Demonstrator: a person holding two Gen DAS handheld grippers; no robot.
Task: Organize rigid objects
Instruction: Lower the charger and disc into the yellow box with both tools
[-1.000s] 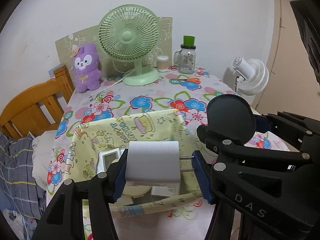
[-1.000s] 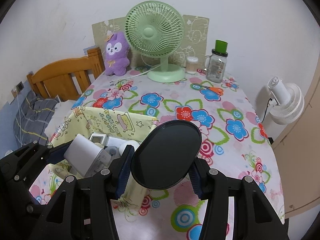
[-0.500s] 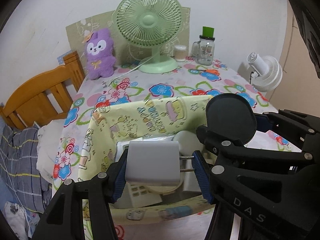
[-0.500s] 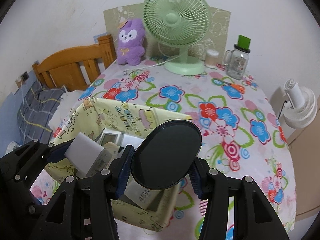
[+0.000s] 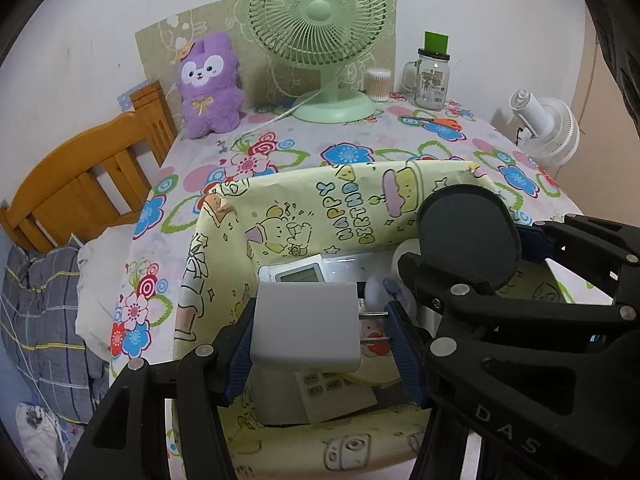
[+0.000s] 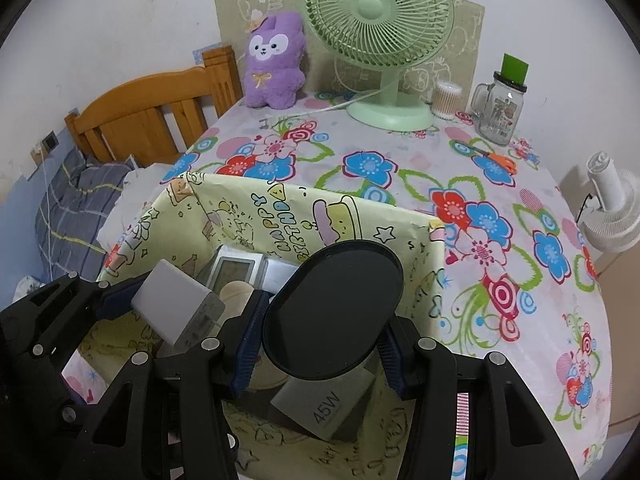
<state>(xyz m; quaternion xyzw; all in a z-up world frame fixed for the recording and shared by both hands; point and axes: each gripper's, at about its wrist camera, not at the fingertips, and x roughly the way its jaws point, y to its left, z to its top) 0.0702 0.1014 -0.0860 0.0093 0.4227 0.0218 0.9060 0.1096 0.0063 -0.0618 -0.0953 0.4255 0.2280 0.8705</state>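
Note:
My left gripper (image 5: 320,330) is shut on a white plug charger (image 5: 306,328), prongs pointing right, held over the open yellow "Happy Birthday" box (image 5: 224,240). My right gripper (image 6: 320,338) is shut on a dark oval disc (image 6: 334,308), held over the same box (image 6: 434,264). The charger (image 6: 176,300) and the left gripper show at the left of the right wrist view; the disc (image 5: 466,234) shows at the right of the left wrist view. Inside the box lie a white remote (image 5: 300,274), a grey 45W adapter (image 6: 324,402) and other small devices.
The box stands at the near end of a flower-patterned table (image 6: 500,208). At the far end are a green fan (image 6: 380,32), a purple plush (image 6: 274,60), a cotton-swab jar (image 6: 446,100), a glass mug jar (image 6: 500,110) and orange scissors (image 6: 496,158). A wooden bed frame (image 6: 148,120) is left, a white fan (image 6: 612,208) right.
Both grippers have moved forward and down over the box, so its inside now fills the lower view. Each keeps hold of its object.

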